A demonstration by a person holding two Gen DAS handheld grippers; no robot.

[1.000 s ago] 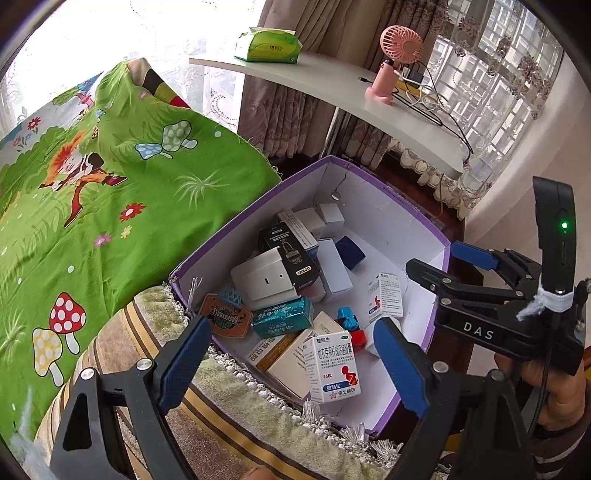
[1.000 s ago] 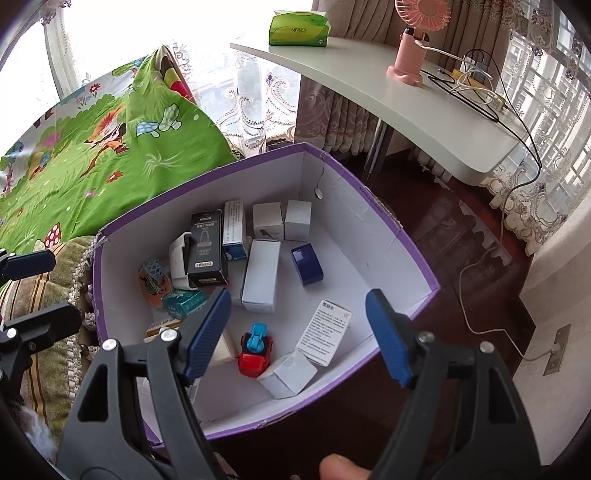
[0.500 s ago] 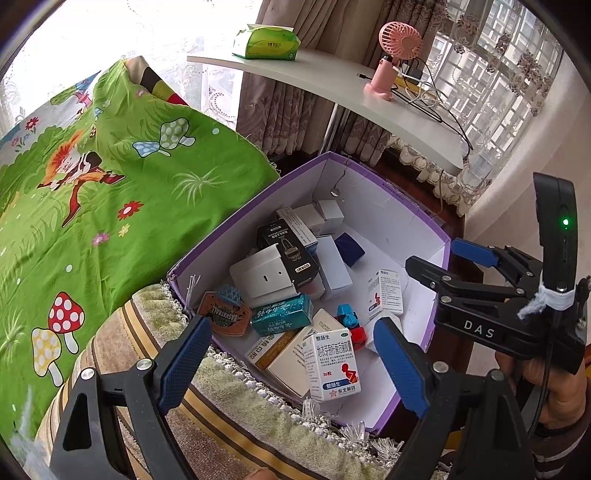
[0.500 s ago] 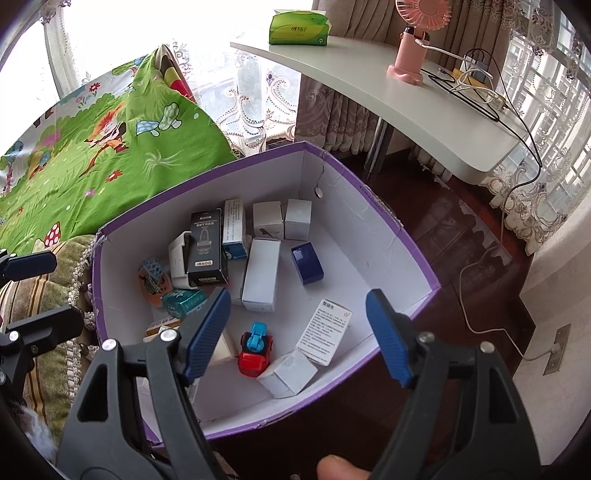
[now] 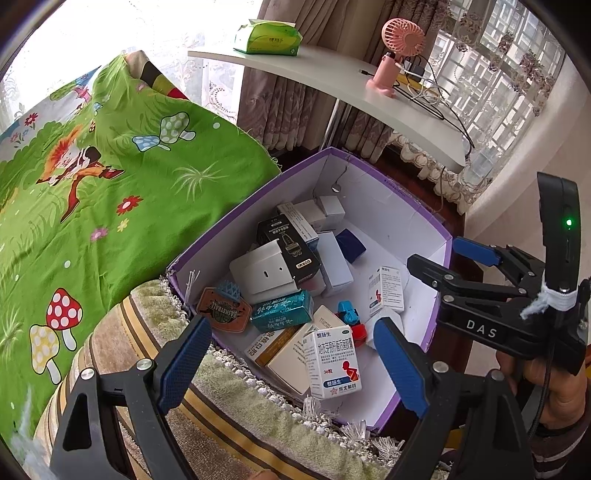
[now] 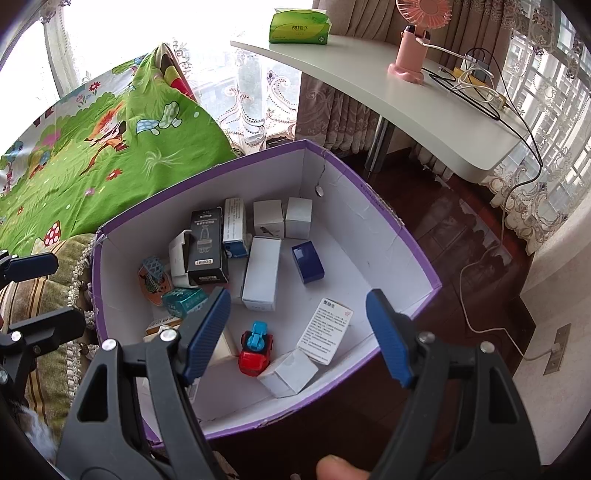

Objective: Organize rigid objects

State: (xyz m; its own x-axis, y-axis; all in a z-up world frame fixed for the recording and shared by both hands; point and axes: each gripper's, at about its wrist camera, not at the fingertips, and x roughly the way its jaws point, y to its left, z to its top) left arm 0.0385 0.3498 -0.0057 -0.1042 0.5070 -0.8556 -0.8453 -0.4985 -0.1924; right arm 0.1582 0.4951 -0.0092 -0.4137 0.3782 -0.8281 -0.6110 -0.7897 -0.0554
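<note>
A purple-rimmed white box holds several small cartons, a black carton, a dark blue box, a teal packet, a white medicine carton and a red and blue toy car. My left gripper is open and empty above the box's near edge. My right gripper is open and empty over the box's near side, above the toy car. The right gripper also shows in the left wrist view.
A green cartoon sheet covers the bed to the left. A striped fringed cloth lies under the box. A white desk with a pink fan, cables and a green tissue pack stands behind. Dark wooden floor lies right.
Both grippers stay open and nearly still. The left wrist view has shifted slightly, and nothing in the box has moved.
</note>
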